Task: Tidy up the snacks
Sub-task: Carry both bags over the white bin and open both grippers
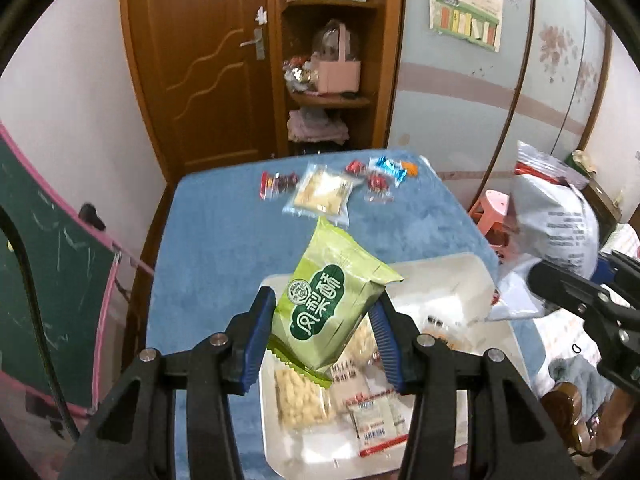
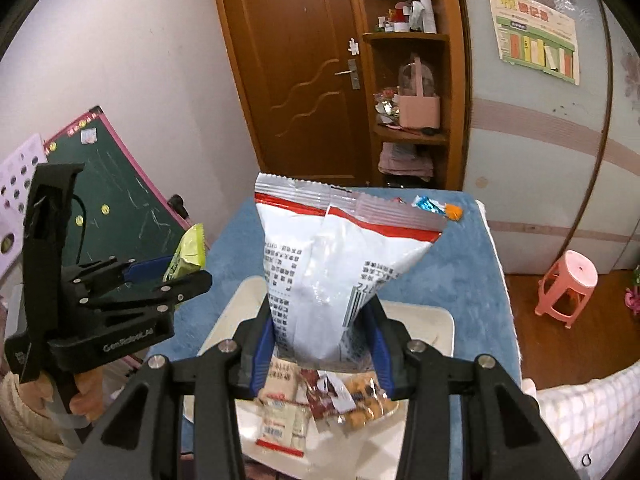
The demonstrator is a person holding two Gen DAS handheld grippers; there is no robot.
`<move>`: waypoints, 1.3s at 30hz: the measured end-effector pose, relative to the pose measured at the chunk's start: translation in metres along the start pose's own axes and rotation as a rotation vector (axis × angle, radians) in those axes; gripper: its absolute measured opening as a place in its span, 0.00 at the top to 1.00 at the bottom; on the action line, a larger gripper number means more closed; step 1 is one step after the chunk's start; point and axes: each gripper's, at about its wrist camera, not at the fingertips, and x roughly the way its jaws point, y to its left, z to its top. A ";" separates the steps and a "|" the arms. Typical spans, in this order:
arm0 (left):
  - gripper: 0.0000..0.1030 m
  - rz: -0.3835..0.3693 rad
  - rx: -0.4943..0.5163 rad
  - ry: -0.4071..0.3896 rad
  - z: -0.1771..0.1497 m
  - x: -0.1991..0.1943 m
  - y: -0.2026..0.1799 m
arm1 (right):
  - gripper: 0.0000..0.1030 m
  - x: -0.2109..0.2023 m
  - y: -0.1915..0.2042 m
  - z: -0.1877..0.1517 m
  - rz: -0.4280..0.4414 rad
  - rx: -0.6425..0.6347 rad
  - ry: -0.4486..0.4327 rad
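My left gripper [image 1: 322, 338] is shut on a green pastry packet [image 1: 332, 304] and holds it above the white tray [image 1: 460, 276]. My right gripper [image 2: 324, 344] is shut on a large white snack bag [image 2: 340, 272] with a red-and-silver top, held upright over the same tray [image 2: 420, 320]; the bag also shows at the right of the left wrist view [image 1: 548, 236]. The tray holds several small snack packets [image 1: 304, 400], also seen in the right wrist view [image 2: 320, 404]. The left gripper body [image 2: 120, 304] shows at the left of the right wrist view.
Loose snacks lie at the far end of the blue table [image 1: 224, 240]: a clear cracker packet [image 1: 320, 194], red candies [image 1: 276, 184] and a blue candy [image 1: 388, 168]. A green chalkboard [image 1: 52, 264] leans at left. A pink stool [image 2: 568, 288] stands at right.
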 end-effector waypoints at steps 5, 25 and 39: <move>0.54 -0.010 -0.025 0.046 -0.026 0.015 -0.006 | 0.59 0.004 0.010 -0.027 -0.068 -0.039 0.030; 0.54 -0.013 -0.021 0.158 -0.047 0.051 -0.017 | 0.57 0.060 0.003 -0.048 -0.062 -0.005 0.212; 0.18 -0.014 -0.026 0.163 -0.043 0.059 -0.017 | 0.38 0.072 -0.008 -0.048 -0.083 0.030 0.234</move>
